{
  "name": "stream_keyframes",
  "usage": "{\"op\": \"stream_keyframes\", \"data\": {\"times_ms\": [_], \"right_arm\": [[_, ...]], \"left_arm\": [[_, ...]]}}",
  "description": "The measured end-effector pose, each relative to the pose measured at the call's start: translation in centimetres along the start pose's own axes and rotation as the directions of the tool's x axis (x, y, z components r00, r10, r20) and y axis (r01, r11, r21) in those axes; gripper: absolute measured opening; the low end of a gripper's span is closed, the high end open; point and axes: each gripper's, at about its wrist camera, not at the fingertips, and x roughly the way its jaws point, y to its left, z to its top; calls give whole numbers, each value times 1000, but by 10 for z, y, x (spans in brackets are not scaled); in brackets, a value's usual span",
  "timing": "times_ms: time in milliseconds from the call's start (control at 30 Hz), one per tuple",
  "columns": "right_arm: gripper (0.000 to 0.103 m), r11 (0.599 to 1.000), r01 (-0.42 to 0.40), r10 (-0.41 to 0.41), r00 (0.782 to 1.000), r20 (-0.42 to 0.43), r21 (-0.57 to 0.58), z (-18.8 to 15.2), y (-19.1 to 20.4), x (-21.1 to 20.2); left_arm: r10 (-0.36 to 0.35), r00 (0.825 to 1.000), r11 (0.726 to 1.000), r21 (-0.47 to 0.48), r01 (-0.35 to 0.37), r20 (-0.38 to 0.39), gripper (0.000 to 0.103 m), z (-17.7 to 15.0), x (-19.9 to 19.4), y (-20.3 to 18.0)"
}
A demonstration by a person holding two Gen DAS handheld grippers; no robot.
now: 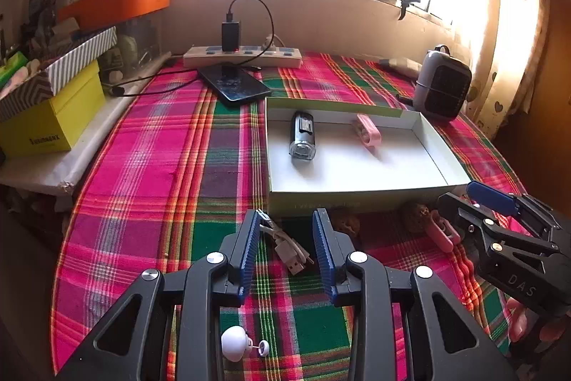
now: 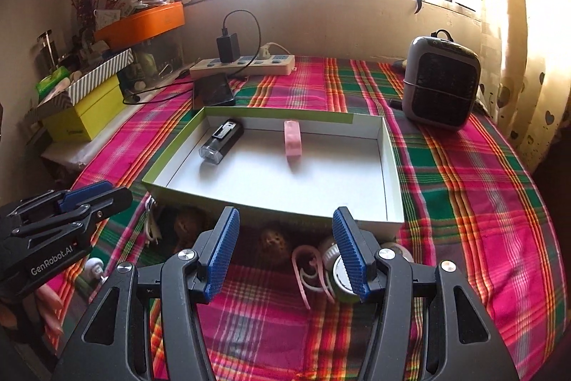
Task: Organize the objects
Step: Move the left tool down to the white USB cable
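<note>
Surface: plaid tablecloth (image 1: 153,166), pink/green, under a bright window; clutter of boxes at one side, small grey heater (image 2: 440,83) at the far corner, power strip (image 1: 242,56) and phone (image 1: 233,86) at the back.
Target container: shallow white box (image 2: 390,166), open top, sits mid-table.
Already in box: black clip-on light (image 2: 221,142) near the far corner, pink clip (image 2: 292,141) beside it but apart. Two items in, rest of the floor bare.
Still out: white USB cable (image 1: 289,249) on the cloth just in front of the box; two brown walnut-like balls (image 2: 274,243) against the box's near wall; pink loop-shaped piece (image 2: 308,268); round white dial-like thing (image 2: 340,268), partly hidden; small white knob item (image 1: 235,341) nearest the camera.
Left gripper (image 1: 285,238): jaws apart, empty, cable lies between them on the cloth, not pinched.
Right gripper (image 2: 285,238): jaws apart, empty, hovers over the pink loop and dial.
Progress: judged early, roughly a quarter to a third done; at least five loose items left.
Likely next: cable for the left, loop or dial for the right.
</note>
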Motion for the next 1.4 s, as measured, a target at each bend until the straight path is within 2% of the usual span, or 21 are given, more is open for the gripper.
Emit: {"op": "stream_keyframes", "data": {"times_ms": [267,833,933,1200,1400], "right_arm": [[56,1000,-23,24,1000,19,-17,-20,-2,-10],[56,999,20,-22,999,34,43,-37,-35,-23],[56,998,31,-33,999,30,57,-38,-42,-22],[56,994,55,-58,998,22,95,-39,-61,-20],[56,989,85,-86,996,7,123,-39,-75,-19]], "left_arm": [[-48,998,999,-10,47,-36,34,-23,6,2],[6,995,998,-67,-12,-100,34,-16,41,5],[35,994,997,-65,-42,-103,34,-12,45,5],[59,993,997,-42,-63,-102,34,-12,50,2],[61,994,996,-65,-68,-95,25,-11,50,8]]}}
